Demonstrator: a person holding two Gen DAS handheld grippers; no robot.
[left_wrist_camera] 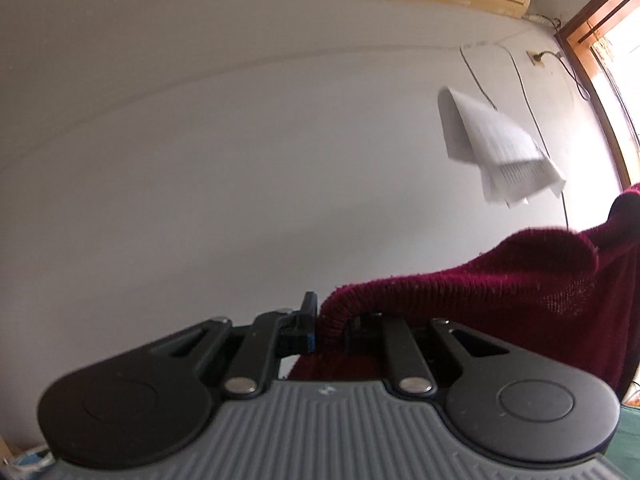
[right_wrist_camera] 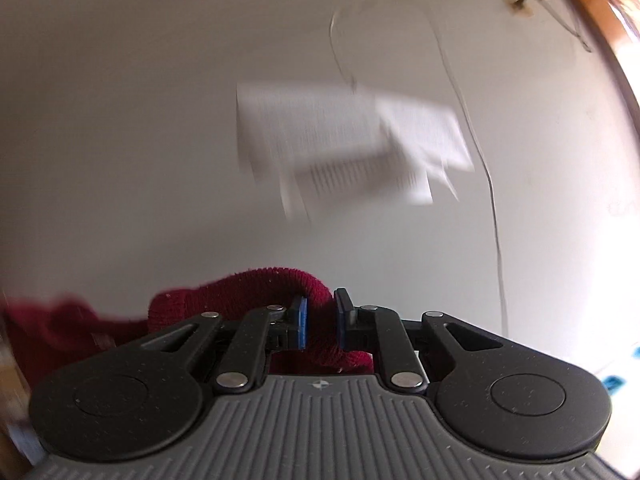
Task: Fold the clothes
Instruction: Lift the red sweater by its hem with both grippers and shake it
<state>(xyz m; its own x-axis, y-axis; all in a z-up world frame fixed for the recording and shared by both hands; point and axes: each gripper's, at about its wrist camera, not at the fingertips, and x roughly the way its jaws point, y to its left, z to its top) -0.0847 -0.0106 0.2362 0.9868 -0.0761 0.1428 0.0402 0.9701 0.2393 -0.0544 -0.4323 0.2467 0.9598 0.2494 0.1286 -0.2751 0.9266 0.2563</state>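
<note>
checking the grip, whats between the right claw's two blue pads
A bunched fold of the maroon knit sweater, pinched between the right claw's pads; the right wrist view shows it.

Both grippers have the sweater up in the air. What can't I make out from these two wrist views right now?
- Sweater below the grip: both views, hidden behind the gripper bodies, so its hang is unknown.
- Sweater's right end: left wrist view, cut off by the frame edge.
- Left gripper, right finger: covered by the knit.
- Papers on the wall: right wrist view, motion blur; print unreadable.
- Folding surface: not seen in either view.
</note>
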